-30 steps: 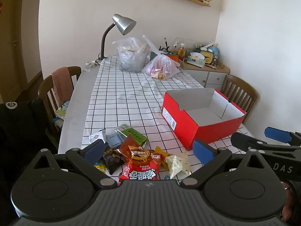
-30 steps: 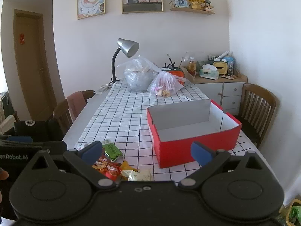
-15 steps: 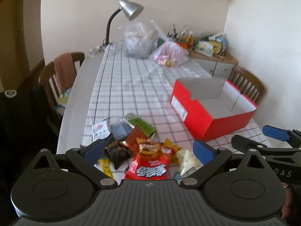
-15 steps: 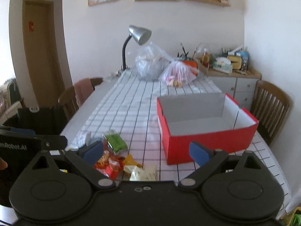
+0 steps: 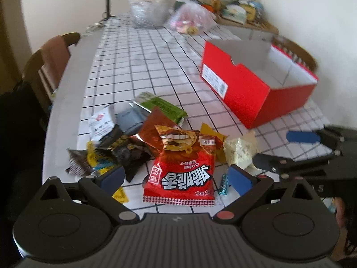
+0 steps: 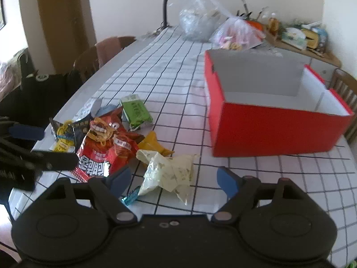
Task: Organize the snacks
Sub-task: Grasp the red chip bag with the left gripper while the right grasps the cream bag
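Both grippers are apart. The right gripper (image 6: pixel 174 178), closing over the pale bag (image 6: pixel 169 173) near the box (image 6: pixel 267 129), might snag neighbours.

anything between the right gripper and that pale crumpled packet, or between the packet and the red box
Nothing visible: the pale packet lies just ahead of the open right gripper, and only bare checked cloth separates it from the red box.

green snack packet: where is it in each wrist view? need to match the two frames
Left wrist: green snack packet sits centre-left, at the far edge of the snack pile, above the big red bag.
Right wrist: green snack packet is left of centre, at the pile's far right edge.
Shared landmark: the red box, to the packet's right in both.
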`<state>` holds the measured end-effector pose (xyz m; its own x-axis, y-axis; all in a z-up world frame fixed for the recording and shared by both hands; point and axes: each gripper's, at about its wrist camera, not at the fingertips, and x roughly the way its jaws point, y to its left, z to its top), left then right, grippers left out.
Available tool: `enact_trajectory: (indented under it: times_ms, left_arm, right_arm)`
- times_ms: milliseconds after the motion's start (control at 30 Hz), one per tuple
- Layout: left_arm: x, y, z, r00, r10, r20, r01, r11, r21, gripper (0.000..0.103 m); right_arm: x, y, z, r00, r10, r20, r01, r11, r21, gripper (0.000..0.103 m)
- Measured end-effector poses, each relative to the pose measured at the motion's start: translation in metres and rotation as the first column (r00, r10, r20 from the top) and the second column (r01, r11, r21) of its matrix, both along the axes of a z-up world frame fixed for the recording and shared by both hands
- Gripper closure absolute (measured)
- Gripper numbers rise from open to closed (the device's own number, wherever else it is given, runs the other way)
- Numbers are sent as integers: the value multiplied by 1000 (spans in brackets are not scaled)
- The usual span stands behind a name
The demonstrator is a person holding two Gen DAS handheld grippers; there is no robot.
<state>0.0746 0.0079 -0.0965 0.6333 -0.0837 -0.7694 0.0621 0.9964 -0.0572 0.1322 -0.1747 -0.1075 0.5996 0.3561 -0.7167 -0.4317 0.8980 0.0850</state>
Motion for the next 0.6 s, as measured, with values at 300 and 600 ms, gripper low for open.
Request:
enact_trajectory:
  times_ms: [300, 600]
  left_arm:
    - [33, -12, -28, 995, -65, -70, 68, 997, 45, 4]
    - [51, -12, -43, 991, -58, -117, 65, 996, 54, 4]
  right_arm:
    - [33, 3, -24, 994, 12, -113, -13, 1000, -9, 25]
    - [51, -1, -35, 979, -16, -202, 21, 1000, 20, 30]
